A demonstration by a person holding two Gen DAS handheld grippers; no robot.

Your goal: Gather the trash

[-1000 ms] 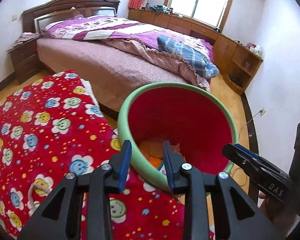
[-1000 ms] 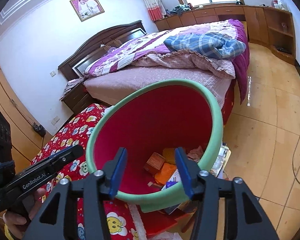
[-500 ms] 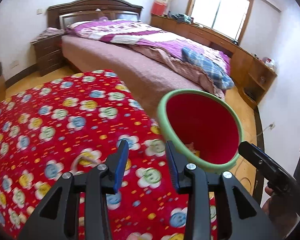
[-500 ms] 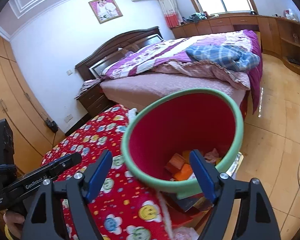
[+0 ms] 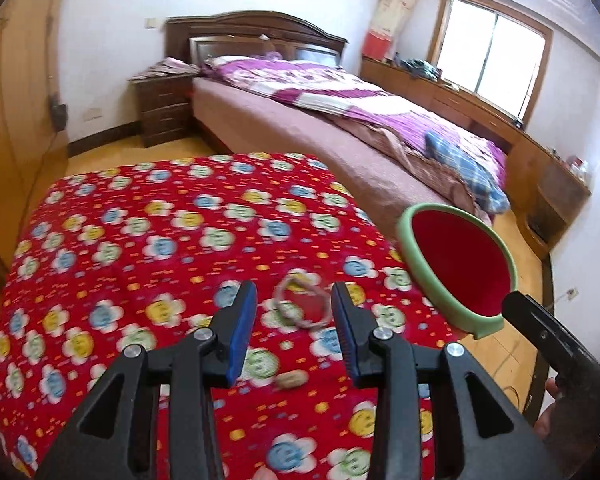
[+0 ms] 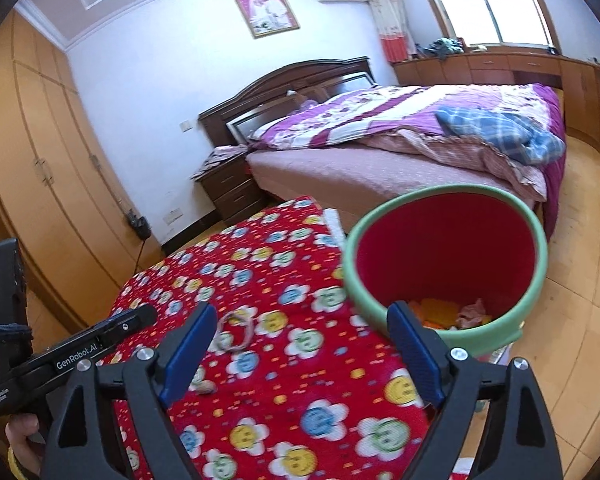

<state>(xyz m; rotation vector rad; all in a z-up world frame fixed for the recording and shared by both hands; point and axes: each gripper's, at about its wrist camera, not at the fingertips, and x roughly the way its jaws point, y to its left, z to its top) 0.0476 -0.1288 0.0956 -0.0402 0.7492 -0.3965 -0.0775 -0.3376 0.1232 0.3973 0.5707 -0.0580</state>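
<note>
A red bin with a green rim (image 5: 456, 268) stands at the right edge of a table under a red flowered cloth (image 5: 140, 248); in the right wrist view the bin (image 6: 448, 256) holds orange and pink scraps. A pale loop of cord (image 5: 300, 306) and a small tan scrap (image 5: 290, 380) lie on the cloth. My left gripper (image 5: 294, 334) is open and empty, hovering just short of the loop. My right gripper (image 6: 300, 356) is wide open and empty, between the loop (image 6: 236, 332) and the bin.
A large bed (image 5: 340, 120) with purple bedding stands behind the table. A nightstand (image 5: 164, 108) is beside it. Wardrobes (image 6: 32, 160) line the left wall. Low cabinets (image 5: 520, 140) run under the window. A cable lies on the wooden floor (image 6: 580, 300).
Both grippers have pulled back and up from the bin and swung left over the cloth. The right gripper has opened wider. The loop and scrap have come into view.
</note>
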